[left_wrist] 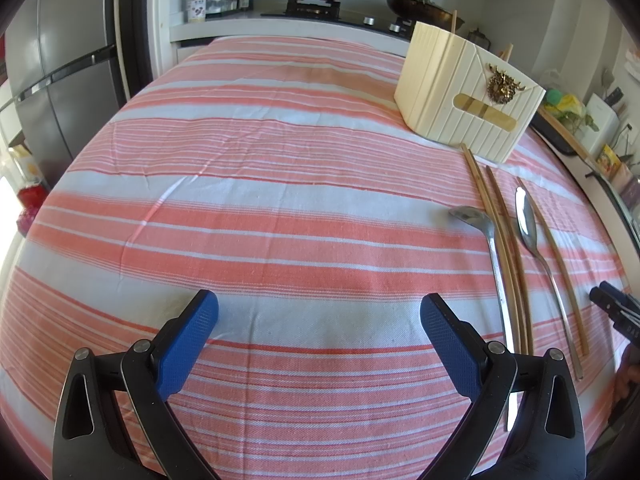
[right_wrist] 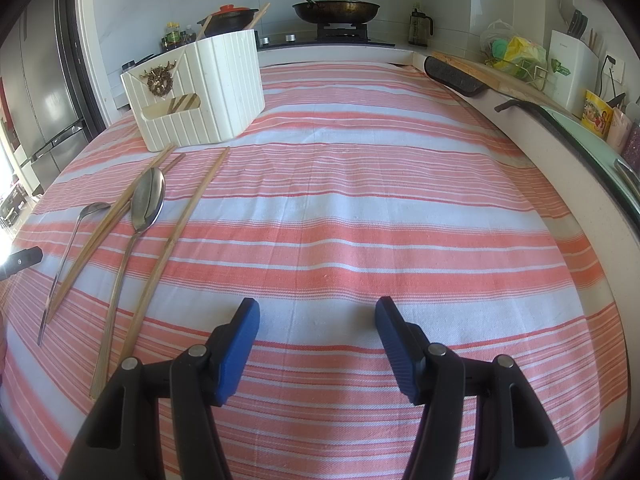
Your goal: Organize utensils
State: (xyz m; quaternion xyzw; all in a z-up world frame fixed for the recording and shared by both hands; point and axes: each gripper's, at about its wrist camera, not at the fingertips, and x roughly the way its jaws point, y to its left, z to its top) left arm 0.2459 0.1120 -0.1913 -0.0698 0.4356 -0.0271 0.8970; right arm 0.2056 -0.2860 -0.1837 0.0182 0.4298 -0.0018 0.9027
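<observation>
Kitchen tabletop under a pink-striped cloth, cream utensil holder, spoons and chopsticks lying beside it, left gripper and right gripper jaws apart, empty.

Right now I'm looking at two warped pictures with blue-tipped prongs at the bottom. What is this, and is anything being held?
Each picture comes from a fisheye camera on a hand-held pair of tongs. One looks along the left tongs, the other along the right tongs. Both stand open over the striped tablecloth and hold nothing. On the cloth lie two metal spoons and several wooden chopsticks, in front of a cream ribbed holder with a few chopsticks already inside.
</observation>
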